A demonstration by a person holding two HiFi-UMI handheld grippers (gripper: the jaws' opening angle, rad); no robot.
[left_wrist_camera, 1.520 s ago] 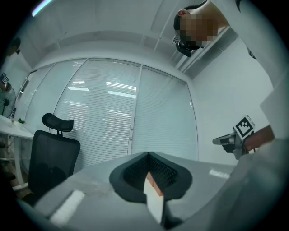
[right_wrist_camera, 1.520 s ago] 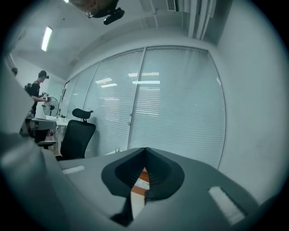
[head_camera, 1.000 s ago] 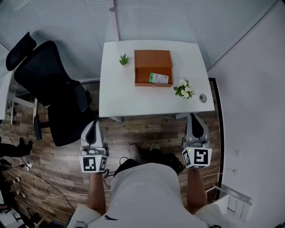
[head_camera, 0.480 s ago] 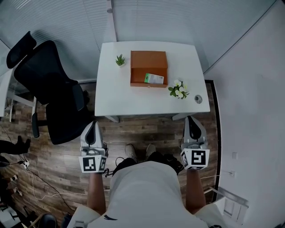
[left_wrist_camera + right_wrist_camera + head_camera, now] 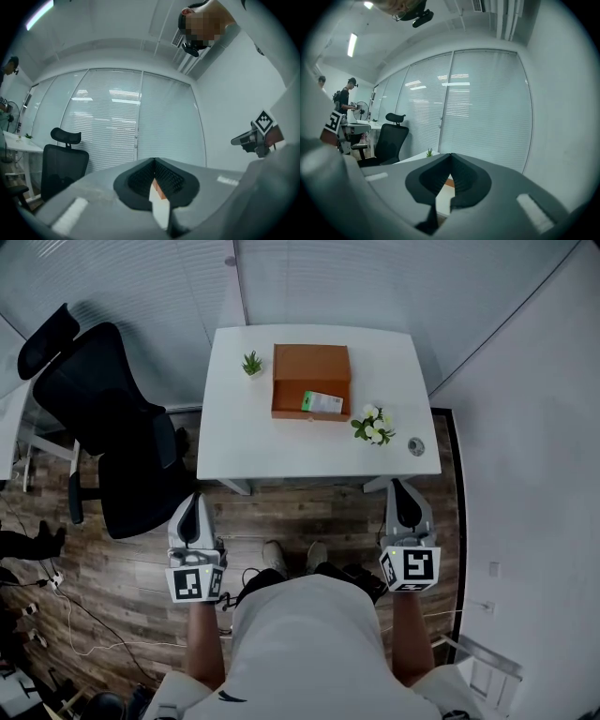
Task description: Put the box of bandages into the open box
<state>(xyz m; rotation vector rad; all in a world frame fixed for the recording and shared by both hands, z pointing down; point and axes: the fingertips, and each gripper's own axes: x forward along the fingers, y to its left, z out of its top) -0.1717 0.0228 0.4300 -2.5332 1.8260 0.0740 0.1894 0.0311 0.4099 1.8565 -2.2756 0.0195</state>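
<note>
Head view: bandages (image 5: pixel 322 402) sat inside open box (image 5: pixel 310 367) on table (image 5: pixel 281 446); left gripper (image 5: pixel 195 502), right gripper (image 5: pixel 398 487) hung off table's near edge, jaws closed, empty.

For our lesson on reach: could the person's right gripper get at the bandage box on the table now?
Probably not from here. The right gripper hangs at the person's side, short of the table, and the bandage box lies farther in. Nothing blocks the path; a step forward should do.
</note>
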